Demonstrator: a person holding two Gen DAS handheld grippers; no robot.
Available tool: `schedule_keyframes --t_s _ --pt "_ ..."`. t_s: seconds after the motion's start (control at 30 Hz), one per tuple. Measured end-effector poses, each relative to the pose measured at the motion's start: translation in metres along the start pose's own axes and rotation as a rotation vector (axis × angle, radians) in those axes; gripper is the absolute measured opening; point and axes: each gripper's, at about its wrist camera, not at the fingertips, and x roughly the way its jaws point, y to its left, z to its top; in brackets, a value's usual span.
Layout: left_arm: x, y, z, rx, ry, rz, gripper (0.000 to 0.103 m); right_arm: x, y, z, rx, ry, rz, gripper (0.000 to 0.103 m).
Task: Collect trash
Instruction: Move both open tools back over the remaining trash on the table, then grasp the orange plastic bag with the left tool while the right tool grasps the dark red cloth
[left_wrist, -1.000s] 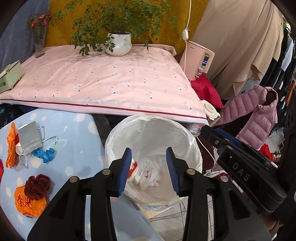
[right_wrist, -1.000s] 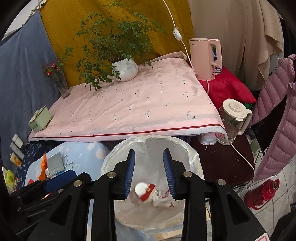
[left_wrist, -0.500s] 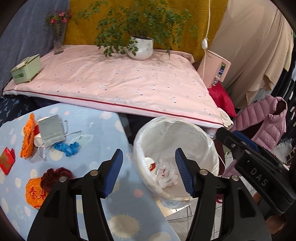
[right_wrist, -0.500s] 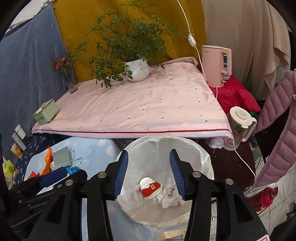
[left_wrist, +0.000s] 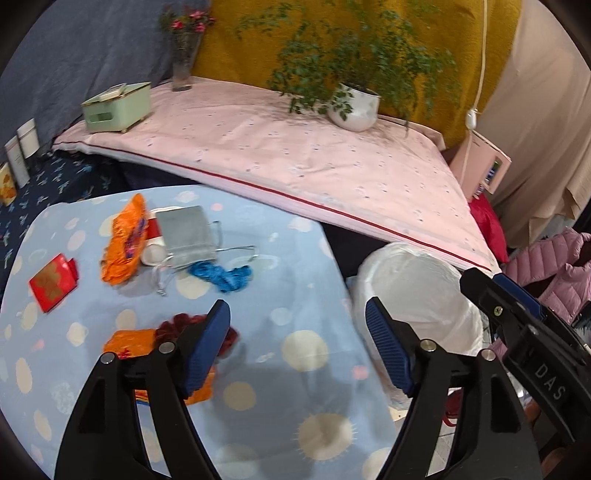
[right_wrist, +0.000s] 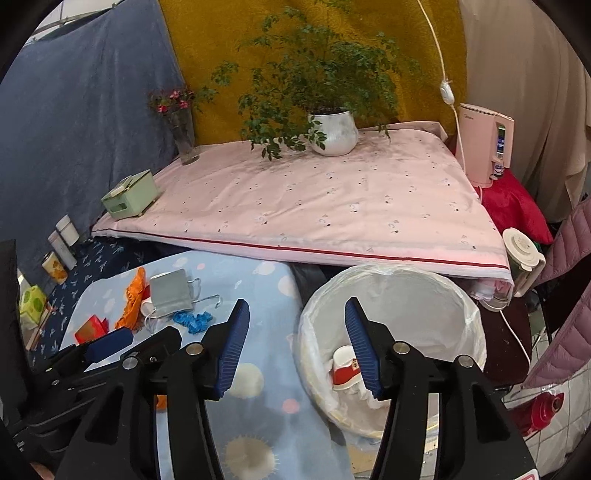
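We hold the left gripper (left_wrist: 297, 338) with its jaws wide apart and nothing between them, above the blue dotted tablecloth (left_wrist: 295, 295), where the trash lies: an orange wrapper (left_wrist: 123, 240), a grey pouch (left_wrist: 186, 236), a blue scrap (left_wrist: 221, 275), a red packet (left_wrist: 51, 284) and a dark red scrunchie (left_wrist: 177, 325) on an orange piece. Our right gripper (right_wrist: 295, 343) is also open and empty, over the edge of the white lined bin (right_wrist: 424, 295), which stands just beside the table. Inside the bin we see a red and white cup (right_wrist: 343, 369) on crumpled white paper.
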Motion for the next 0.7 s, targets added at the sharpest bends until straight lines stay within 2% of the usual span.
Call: schedule_keyframes --t_s 0.13,0.3,0.7 --pt "-0.003 0.027 -0.004 -0.036 0.004 0.042 0.074 0.009 0.030 -0.007 -0.036 0.022 0.031 0.058" --pt "-0.003 0.067 -0.013 -0.096 0.011 0.100 0.084 0.023 0.062 -0.017 -0.070 0.053 0.064 0.060" --pt "0.012 0.148 -0.045 -0.238 0.088 0.179 0.086 0.070 0.110 -0.045 -0.116 0.157 0.103 0.060"
